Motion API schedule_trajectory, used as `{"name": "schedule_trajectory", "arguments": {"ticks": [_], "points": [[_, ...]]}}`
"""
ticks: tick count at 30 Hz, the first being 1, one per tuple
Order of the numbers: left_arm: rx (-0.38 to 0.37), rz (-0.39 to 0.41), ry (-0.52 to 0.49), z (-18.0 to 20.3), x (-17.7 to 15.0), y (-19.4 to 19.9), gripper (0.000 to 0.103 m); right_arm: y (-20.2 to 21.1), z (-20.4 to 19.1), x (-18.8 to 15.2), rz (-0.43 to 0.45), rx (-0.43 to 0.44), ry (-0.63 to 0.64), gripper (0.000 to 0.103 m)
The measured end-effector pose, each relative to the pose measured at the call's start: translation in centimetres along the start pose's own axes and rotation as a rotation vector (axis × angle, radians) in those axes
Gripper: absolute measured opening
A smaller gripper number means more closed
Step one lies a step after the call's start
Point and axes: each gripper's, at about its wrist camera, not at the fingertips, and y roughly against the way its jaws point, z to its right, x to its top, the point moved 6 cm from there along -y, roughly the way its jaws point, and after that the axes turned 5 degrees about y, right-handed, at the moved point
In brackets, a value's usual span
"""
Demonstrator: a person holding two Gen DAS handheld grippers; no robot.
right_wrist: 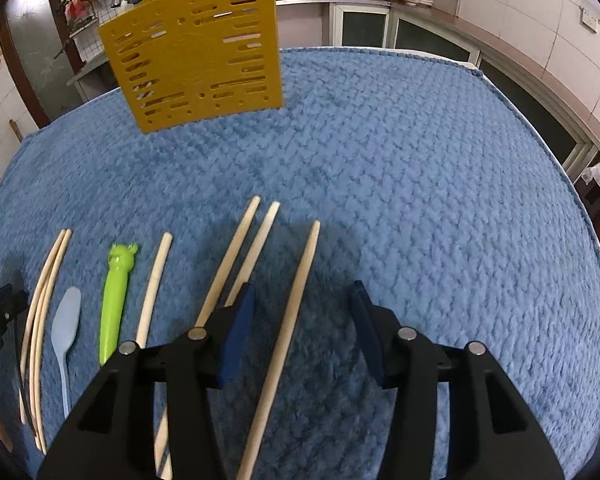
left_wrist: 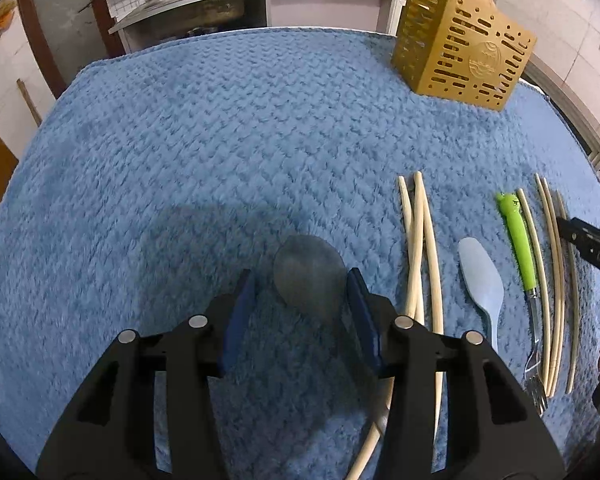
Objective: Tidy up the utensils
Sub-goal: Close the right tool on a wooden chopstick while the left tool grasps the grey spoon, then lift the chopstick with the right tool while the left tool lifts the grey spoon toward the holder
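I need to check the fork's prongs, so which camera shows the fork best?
The left wrist view: the fork shows whole there, green handle to metal prongs. The right wrist view shows only its green handle; the prongs are hidden behind the tongs.

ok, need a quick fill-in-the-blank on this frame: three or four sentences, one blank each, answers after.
1. The slotted utensil holder at the far side of the table is ____ in colour.
2. The fork has a bright ____ handle.
3. Everything lies on a fuzzy ____ cloth.
4. In the right wrist view, a single ____ lies between the fingers of the right gripper, which do not press on it.

Missing words: yellow; green; blue; chopstick
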Motion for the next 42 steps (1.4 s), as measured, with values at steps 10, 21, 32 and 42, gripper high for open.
{"name": "schedule_trajectory", "arguments": {"ticks": [10, 21, 32, 42], "points": [[0.021, -0.014, -0.049, 0.7, 0.5, -0.3, 0.041, -0.1, 0.1, 0.5, -0.032, 0.008, -0.002, 0.036], [0.025, -0.029, -0.057, 0.7, 0.8, -0.6, 0.040, -0.1, 1.2, 0.8, -0.064, 0.042, -0.065, 0.036], [0.014, -0.044, -0.068, 1.2, 1.7, -1.1, 0.036, -1.1, -0.1, 1.8, -0.075, -0.030, -0.027, 0.028], [0.018, -0.019, -0.090, 1.4, 1.5, -0.9, 0.035, -0.1, -0.7, 1.4, -0.031, 0.024, -0.021, 0.006]]}}
